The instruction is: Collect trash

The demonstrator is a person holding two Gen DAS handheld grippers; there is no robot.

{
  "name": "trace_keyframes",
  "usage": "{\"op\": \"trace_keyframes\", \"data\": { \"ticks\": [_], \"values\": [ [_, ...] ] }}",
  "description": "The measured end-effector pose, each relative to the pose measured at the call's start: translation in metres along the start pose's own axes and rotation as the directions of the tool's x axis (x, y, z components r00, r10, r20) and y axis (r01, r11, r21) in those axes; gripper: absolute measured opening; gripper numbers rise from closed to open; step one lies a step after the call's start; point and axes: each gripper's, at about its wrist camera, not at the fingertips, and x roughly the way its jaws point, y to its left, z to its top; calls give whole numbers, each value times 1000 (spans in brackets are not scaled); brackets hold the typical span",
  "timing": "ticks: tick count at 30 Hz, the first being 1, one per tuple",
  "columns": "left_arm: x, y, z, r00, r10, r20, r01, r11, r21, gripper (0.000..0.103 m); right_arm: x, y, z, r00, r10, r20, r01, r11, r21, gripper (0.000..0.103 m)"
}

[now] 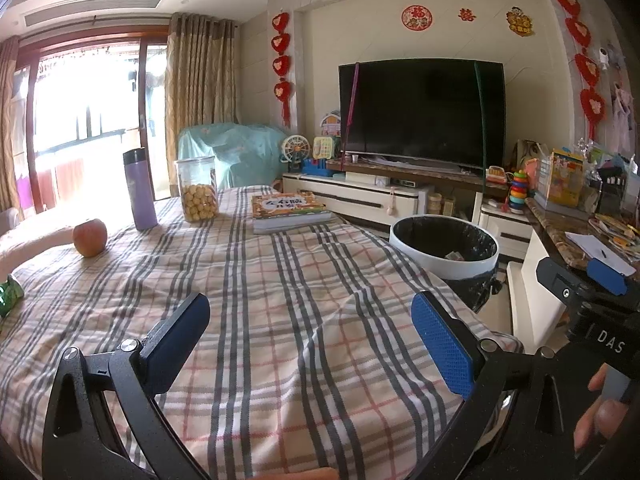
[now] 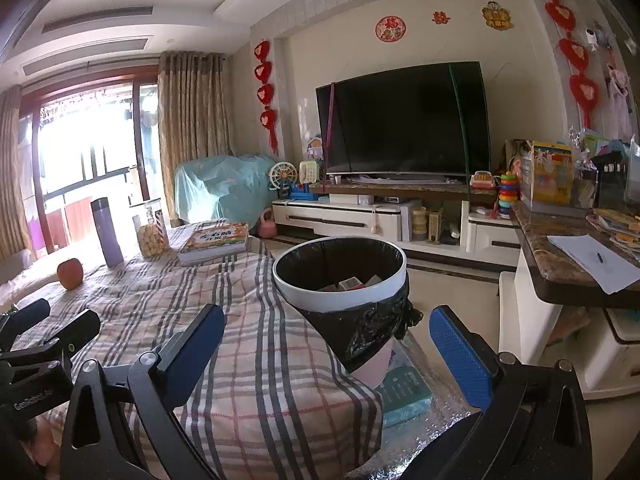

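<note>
Both grippers are hovering over the table (image 1: pixel 304 280), which is wearing a plaid cloth, and neither is carrying anything. The left gripper (image 1: pixel 310 338) is pointing across the bare middle of the cloth with its fingers spread wide. The right gripper (image 2: pixel 326 350) is likewise holding its fingers wide apart, and is aiming past the table's edge toward the trash bin (image 2: pixel 340 280).

The bin is standing on the floor just beside the table's right edge, lined with a black bag folded over its white rim. That spot looks chosen so a piece lifted off the cloth needs only a short swing sideways to drop in. Some scraps are already lying at the bottom of the bag.

The things along the far side of the table look like keepers rather than trash: an apple (image 1: pixel 90 237), a purple flask (image 1: pixel 139 189), a clear jar of round snacks (image 1: pixel 198 190) and a stack of books (image 1: pixel 289 208), all upright or lying flat and well apart from the grippers.

The one likely piece of trash is a crumpled green wrapper (image 1: pixel 9 293) at the left edge of the left wrist view, lying on the cloth near the apple. It is cut off by the frame, so what it is exactly cannot be told. Judging by this, the left gripper would be the nearer one to fetch it.
</note>
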Motion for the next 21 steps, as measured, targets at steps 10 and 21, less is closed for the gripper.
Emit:
{"op": "trace_keyframes", "data": {
  "ticks": [10, 21],
  "values": [
    [-3, 3, -1, 1000, 18, 12, -18, 1000, -12, 103, 1, 0, -2, 1000, 1, -5, -1, 1000, 10, 103],
    [-2, 1, -1, 1000, 13, 16, -12, 1000, -4, 103, -2, 3, -2, 1000, 6, 3, -6, 1000, 10, 103]
  ]
}}
